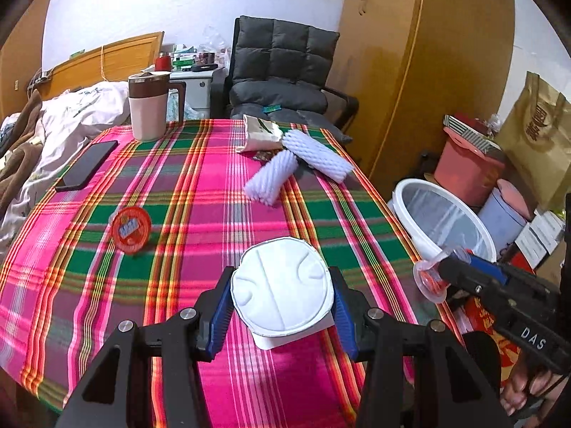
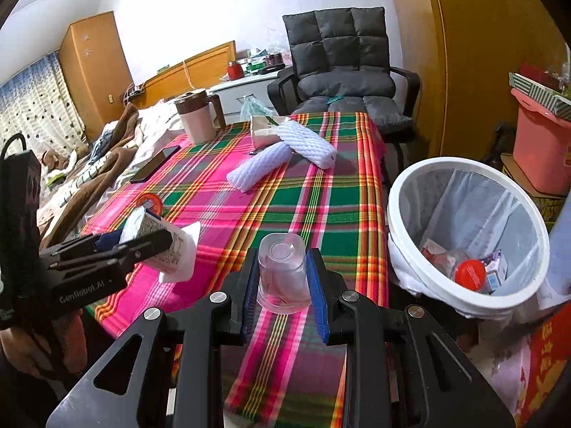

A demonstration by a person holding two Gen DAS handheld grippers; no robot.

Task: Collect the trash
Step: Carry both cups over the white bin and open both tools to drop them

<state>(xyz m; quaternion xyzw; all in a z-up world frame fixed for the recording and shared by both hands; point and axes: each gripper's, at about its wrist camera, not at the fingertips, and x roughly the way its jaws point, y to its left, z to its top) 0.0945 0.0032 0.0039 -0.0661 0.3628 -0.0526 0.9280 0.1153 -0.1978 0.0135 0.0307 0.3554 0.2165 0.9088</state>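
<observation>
My left gripper is shut on a white yogurt cup, held above the plaid table; it also shows in the right wrist view. My right gripper is shut on a clear plastic cup, near the table's right edge; the cup also shows in the left wrist view. A white trash bin with a liner stands on the floor right of the table and holds several pieces of trash. Two white foam nets, a torn wrapper and an orange lid lie on the table.
A pink-and-brown jug and a black phone stand at the table's far left. A grey chair is behind the table, a bed to the left. A pink bucket, bags and boxes crowd the floor by the bin.
</observation>
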